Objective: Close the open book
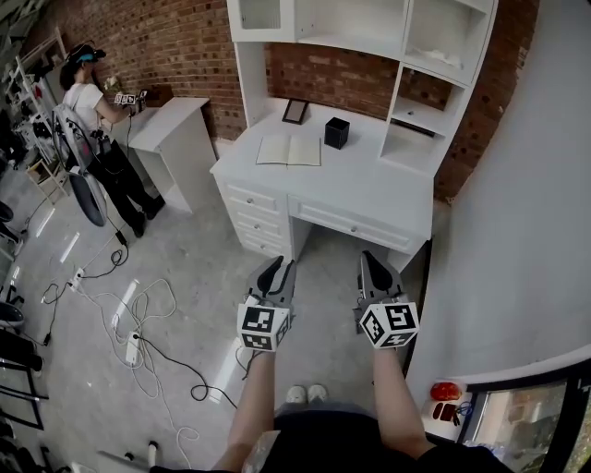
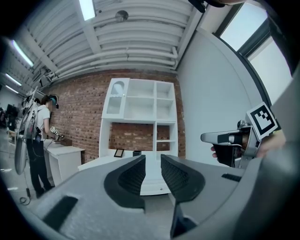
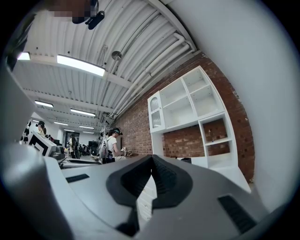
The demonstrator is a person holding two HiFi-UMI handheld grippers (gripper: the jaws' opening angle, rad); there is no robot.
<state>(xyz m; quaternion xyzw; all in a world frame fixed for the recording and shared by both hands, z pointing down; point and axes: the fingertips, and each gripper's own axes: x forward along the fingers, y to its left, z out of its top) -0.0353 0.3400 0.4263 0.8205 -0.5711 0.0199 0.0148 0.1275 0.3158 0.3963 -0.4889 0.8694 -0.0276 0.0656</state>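
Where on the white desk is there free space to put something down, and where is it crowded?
The desk is bare along its front edge and on its right half, between the book and the shelves. The back left is crowded: book, black box and frame sit close together.

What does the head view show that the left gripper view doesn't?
Only the head view: the open book lying flat on the white desk, and cables on the floor. Only the left gripper view: ceiling lights, and the left gripper with jaws slightly apart, empty. Both: white desk, picture frame, black box, right gripper.
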